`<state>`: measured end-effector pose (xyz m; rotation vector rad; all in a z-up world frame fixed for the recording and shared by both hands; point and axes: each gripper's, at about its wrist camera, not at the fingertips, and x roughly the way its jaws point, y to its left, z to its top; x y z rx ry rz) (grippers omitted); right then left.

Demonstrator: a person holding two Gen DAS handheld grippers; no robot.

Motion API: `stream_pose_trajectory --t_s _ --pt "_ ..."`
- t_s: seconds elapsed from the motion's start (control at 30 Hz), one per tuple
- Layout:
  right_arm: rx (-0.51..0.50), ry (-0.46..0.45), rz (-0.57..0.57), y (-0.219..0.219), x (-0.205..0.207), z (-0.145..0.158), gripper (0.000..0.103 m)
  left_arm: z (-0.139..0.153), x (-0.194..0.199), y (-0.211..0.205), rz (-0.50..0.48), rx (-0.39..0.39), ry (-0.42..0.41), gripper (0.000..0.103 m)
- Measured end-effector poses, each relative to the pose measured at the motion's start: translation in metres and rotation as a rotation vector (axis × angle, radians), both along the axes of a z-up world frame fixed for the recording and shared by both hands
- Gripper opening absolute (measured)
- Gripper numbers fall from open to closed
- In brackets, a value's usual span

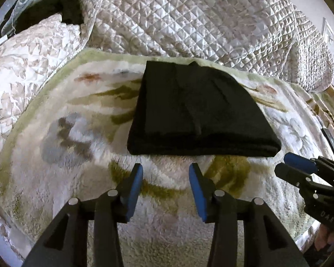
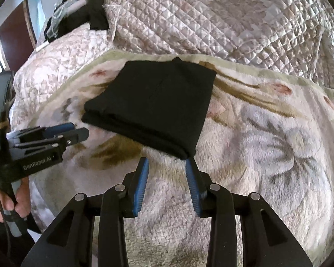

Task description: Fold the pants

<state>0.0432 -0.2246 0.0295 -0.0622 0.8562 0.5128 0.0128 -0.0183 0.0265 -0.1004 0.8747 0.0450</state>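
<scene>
Black pants (image 1: 200, 111) folded compact on fleece blanket (image 1: 66, 133), at 12 o'clock from left gripper (image 1: 165, 169) — long axis 9-to-3. Right gripper (image 2: 167, 162) nearer, at corner. Both agape, empty.

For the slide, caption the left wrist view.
Open left hand-held gripper hovers before folded black pants on a floral fleece blanket.
</scene>
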Motion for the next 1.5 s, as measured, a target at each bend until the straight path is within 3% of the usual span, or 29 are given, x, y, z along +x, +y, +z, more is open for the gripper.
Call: stream_pose_trajectory --t_s 0.63,0.8,0.87,0.93,1.1,1.3,1.5 --pt "-0.016 0.019 -0.014 0.000 0.003 -0.012 0.036 -0.010 0.003 -0.004 -0.007 0.024 0.019 0.051" --pt "0.063 -0.067 -0.049 -0.006 0.003 0.008 0.035 0.018 0.002 -0.005 -0.030 -0.010 -0.093 0.051" --pt "0.087 -0.095 -0.063 -0.006 0.008 0.015 0.023 0.025 0.007 -0.010 -0.053 -0.029 -0.125 0.050" --pt "0.089 -0.096 -0.071 -0.003 0.015 0.014 0.020 0.027 0.014 -0.016 -0.067 -0.024 -0.137 0.048" --pt "0.075 -0.037 -0.040 0.006 0.028 -0.001 0.018 0.008 0.032 -0.022 -0.079 0.038 -0.068 0.040" --pt "0.075 -0.023 -0.029 0.006 0.028 -0.001 0.019 0.002 0.031 -0.027 -0.094 0.108 -0.068 0.040" --pt "0.091 -0.037 -0.045 -0.002 0.018 0.005 0.019 0.004 0.028 -0.021 -0.061 0.065 -0.057 0.040"
